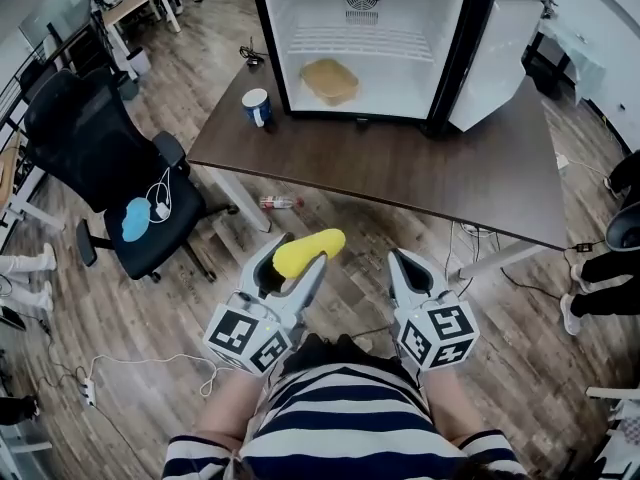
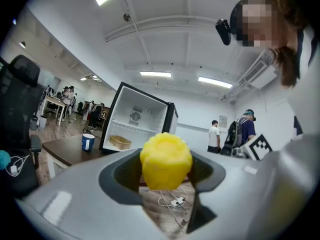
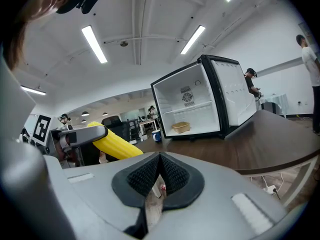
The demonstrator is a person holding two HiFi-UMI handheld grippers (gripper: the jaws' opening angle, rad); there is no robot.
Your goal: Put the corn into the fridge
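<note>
Floorboards (image 1: 160,308) of wood spread under everything we see from the head view. Over them stands a dark brown table (image 1: 400,173). At its far edge sits a small fridge (image 1: 400,13) with its door (image 1: 495,53) swung open to the right and its white inside facing us. A black office chair (image 1: 90,158) stands on the floor left of the table.

Low in the view, close to us, we hold the two grippers side by side above the floor, well short of the table. Our left gripper (image 1: 298,256) has its jaws clamped on the corn (image 1: 310,251), a yellow cob that lies crosswise between them and juts out to the right. In the left gripper view its blunt end (image 2: 166,161) faces us between the dark jaws. Our right gripper (image 1: 403,260) carries nothing, and the right gripper view shows its jaws pressed together along their ribbed faces.

A tan tray (image 1: 330,81) lies on the fridge floor. A blue mug (image 1: 257,107) stands on the table just left of the fridge.
</note>
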